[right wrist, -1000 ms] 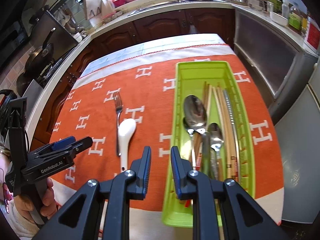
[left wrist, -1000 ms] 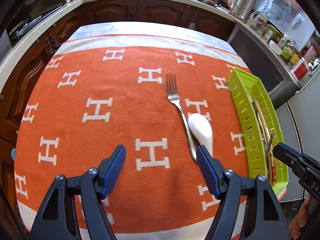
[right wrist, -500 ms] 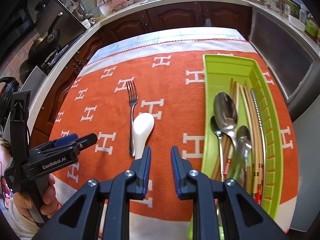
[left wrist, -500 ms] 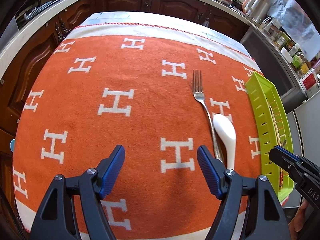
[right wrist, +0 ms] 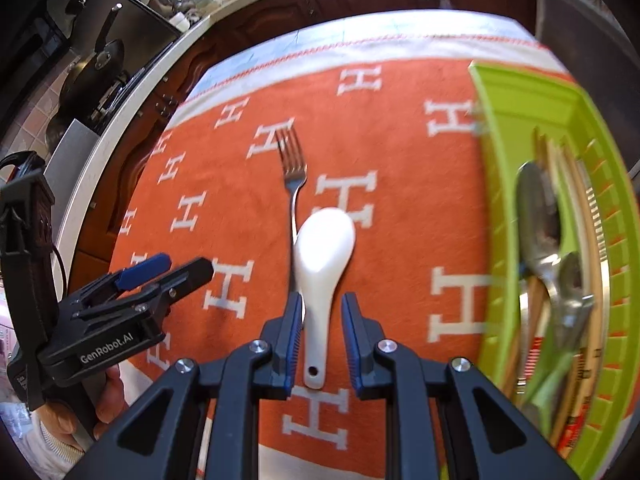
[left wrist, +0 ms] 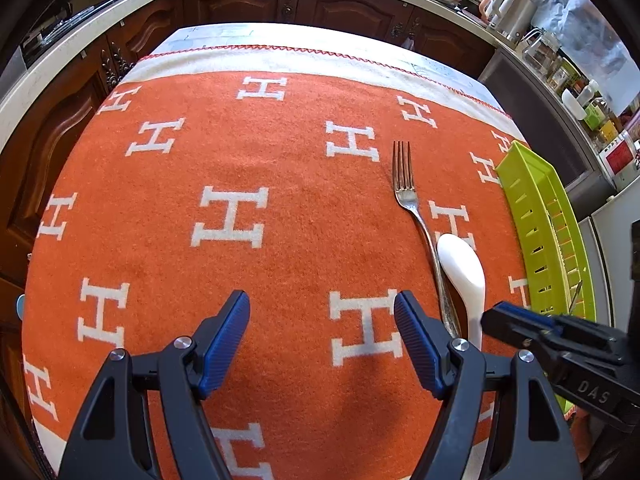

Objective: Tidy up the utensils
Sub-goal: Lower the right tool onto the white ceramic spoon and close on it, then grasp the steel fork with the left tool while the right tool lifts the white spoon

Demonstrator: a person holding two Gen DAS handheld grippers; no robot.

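The bench point(left wrist: 224, 34) is covered by an orange cloth point(left wrist: 280, 264) patterned with white H shapes and edged in white with red stitching along the far edge. A white ceramic spoon point(right wrist: 320, 256) lies on the cloth toward the near edge, bowl pointing to the far edge, its handle end with the small hole nearest the camera. A metal fork point(right wrist: 294, 168) lies just beside it on the left, tines toward the far edge, its handle running under or against the spoon's left side; which of the two cannot be told. The right gripper point(right wrist: 320, 336) points steeply down over the spoon's handle, its fingers point(right wrist: 290, 336) partly open and standing on either side of the handle, with a gap on the right side; they grip nothing. Along the right edge of the bench sits a green slotted tray point(right wrist: 500, 208), holding metal spoons point(right wrist: 538, 208) and wooden chopsticks point(right wrist: 572, 184), blurred in the right wrist view. The left gripper point(left wrist: 322, 340) hangs over bare cloth to the left of the fork, its fingers point(left wrist: 226, 332) wide apart and empty. A hand point(right wrist: 108, 396) holds it at the near left corner.
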